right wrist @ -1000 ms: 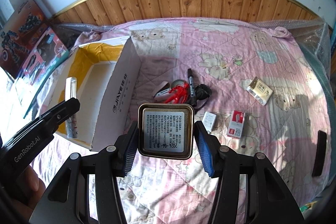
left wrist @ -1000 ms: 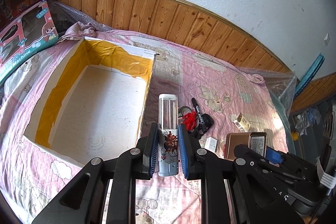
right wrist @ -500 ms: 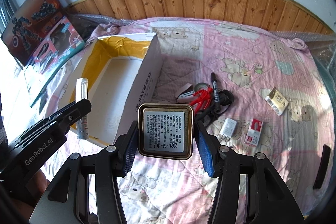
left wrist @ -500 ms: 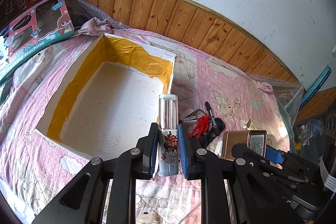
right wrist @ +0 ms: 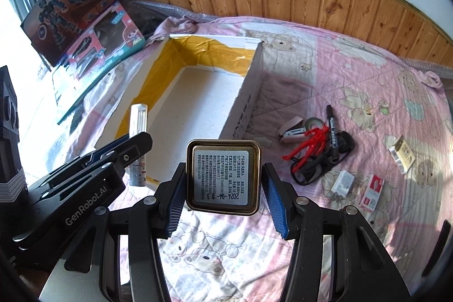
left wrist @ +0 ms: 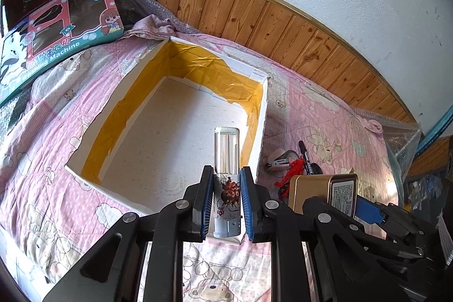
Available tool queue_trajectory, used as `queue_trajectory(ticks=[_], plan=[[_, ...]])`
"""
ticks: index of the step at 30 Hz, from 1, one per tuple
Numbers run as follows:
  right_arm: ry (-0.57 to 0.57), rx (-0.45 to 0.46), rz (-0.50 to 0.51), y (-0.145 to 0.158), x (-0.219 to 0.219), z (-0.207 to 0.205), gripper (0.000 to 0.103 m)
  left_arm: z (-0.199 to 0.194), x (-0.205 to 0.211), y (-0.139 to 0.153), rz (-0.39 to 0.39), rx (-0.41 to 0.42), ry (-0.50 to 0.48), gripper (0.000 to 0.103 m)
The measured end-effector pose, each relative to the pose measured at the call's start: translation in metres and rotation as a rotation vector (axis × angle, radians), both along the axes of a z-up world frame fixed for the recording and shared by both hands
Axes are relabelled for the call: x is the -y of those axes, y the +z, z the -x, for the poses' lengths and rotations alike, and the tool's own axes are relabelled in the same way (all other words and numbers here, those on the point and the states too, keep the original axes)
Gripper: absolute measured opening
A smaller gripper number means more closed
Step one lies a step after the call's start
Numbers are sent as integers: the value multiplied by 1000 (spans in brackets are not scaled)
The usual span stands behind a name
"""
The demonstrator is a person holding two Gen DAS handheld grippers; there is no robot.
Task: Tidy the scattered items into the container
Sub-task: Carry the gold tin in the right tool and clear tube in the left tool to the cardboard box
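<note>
My left gripper (left wrist: 226, 203) is shut on a slim clear-topped tube with a red cartoon print (left wrist: 226, 160), held over the near edge of the open white box with yellow-taped walls (left wrist: 121, 101). My right gripper (right wrist: 226, 191) is shut on a gold tin with a white label (right wrist: 222, 174), held above the quilt just right of the box (right wrist: 240, 115). Both held things also show across views: the tin (left wrist: 322, 188) and the tube (right wrist: 138, 129). The box floor looks bare.
On the pink quilt right of the box lie a stapler (right wrist: 291, 129), tape roll (right wrist: 315, 122), black marker (right wrist: 331, 126), red clip (right wrist: 308, 143), white charger (right wrist: 344, 183), red-white packet (right wrist: 373, 191) and a beige packet (right wrist: 402, 154). Toy boxes (left wrist: 56, 27) lean at left.
Both grippers have moved left with their loads. The box has come closer to the middle of both views, and the loose items have drifted to the right.
</note>
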State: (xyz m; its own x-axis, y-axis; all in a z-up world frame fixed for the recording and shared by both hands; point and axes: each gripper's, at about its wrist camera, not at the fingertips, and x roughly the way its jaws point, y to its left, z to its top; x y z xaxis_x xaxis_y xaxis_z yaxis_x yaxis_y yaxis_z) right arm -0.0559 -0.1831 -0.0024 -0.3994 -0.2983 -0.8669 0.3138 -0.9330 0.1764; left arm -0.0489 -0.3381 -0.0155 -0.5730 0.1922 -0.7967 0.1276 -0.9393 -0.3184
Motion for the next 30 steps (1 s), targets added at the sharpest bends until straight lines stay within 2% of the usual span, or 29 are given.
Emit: queue_trajectory(ticks=[14, 30], plan=[[95, 31, 9, -7, 38, 14, 55, 7, 37, -16, -19, 44, 100, 20], [148, 53, 22, -18, 58, 35, 54, 23, 61, -28, -15, 81, 148, 20]])
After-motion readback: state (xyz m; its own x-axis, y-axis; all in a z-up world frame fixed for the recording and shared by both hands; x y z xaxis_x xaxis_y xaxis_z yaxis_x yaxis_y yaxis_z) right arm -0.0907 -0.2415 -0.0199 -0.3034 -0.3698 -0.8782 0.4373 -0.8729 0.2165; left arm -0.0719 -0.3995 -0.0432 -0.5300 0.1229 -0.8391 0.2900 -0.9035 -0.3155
